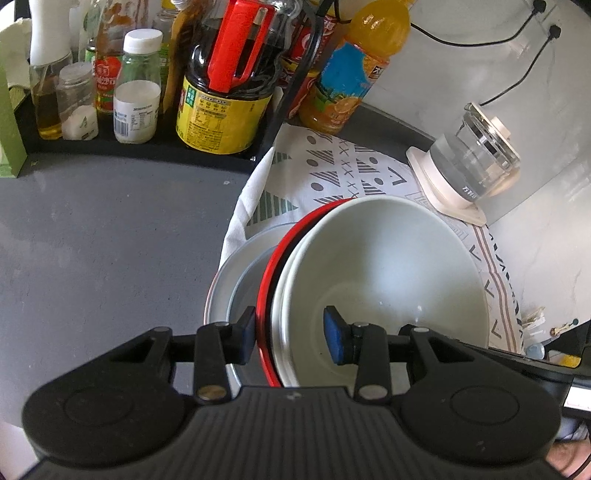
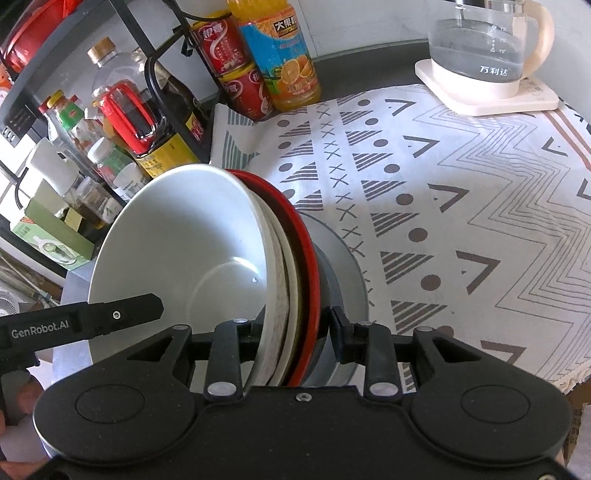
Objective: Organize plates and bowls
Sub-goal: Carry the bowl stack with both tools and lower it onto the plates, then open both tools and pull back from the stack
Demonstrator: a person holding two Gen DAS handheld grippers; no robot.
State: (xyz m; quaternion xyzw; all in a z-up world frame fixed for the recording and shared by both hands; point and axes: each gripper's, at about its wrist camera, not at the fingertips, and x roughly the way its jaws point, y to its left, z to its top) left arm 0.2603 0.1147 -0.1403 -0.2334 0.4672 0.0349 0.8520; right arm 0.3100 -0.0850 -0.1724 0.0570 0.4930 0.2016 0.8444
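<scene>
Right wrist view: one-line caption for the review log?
Right gripper straddles the rims of nested white bowls and red bowl above a grey plate.

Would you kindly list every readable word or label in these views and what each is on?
"GenRobot.AI": left gripper's arm.
"万利达": glass kettle.
"大果粒": orange juice bottle.
Soy sauce bottle, white-capped bottle and red cans: print too small or blurred.

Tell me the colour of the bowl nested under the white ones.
Red bowl, clearest in the right wrist view.
</scene>
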